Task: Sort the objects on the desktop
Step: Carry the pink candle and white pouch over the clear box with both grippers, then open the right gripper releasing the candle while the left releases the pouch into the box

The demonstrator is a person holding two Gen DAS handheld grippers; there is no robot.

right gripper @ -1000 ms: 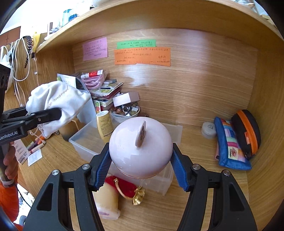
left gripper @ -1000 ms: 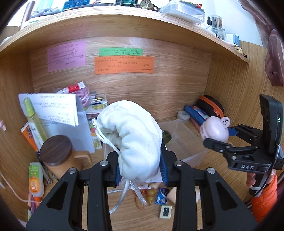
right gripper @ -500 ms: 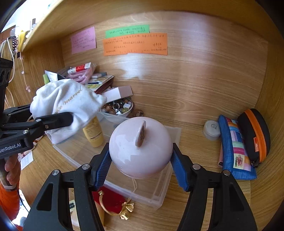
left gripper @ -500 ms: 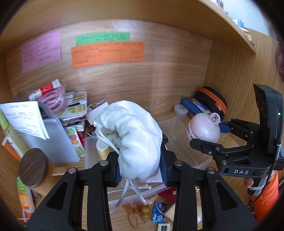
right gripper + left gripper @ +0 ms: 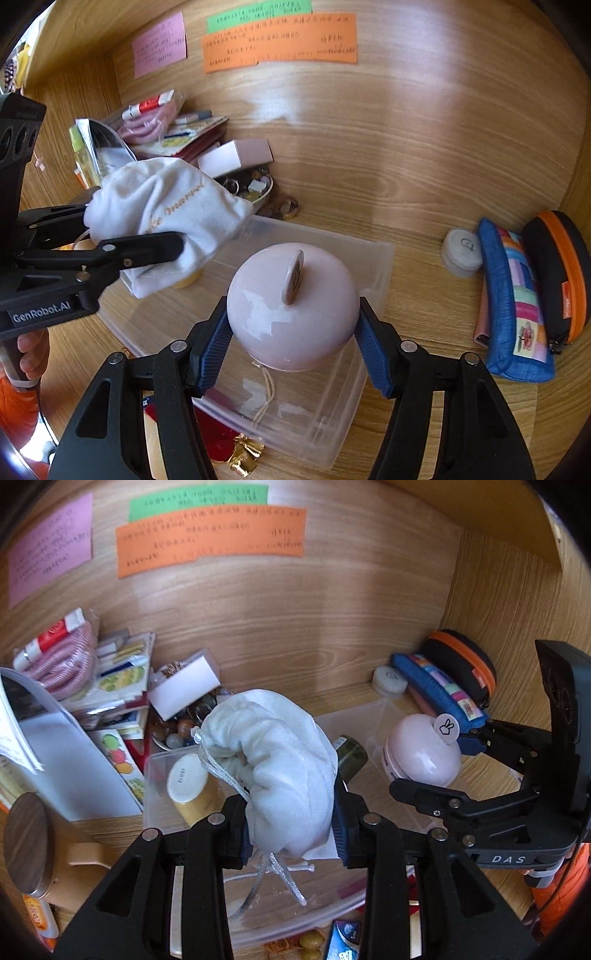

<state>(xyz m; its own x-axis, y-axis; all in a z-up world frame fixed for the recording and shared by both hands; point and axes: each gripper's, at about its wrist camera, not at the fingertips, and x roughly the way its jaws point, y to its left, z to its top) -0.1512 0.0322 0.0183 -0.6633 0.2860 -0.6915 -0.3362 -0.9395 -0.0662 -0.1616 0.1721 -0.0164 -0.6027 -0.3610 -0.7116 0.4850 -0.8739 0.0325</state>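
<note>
Fingers of left gripper [image 5: 291,827] clenched on a white pouch [image 5: 273,768], its cords dangling. Fingers of right gripper [image 5: 293,343] grasping a pink jar [image 5: 291,306] at its sides. Both held above the clear bin [image 5: 373,266] on the wooden worktop [image 5: 424,302]; yellow bottle [image 5: 192,790] lies in bin. Blue case [image 5: 513,302] and black-orange case [image 5: 557,273] at right, well apart.

A soft white drawstring pouch [image 5: 284,771] and a shiny round pink jar [image 5: 291,306] hang above the clear plastic box [image 5: 376,258]
</note>
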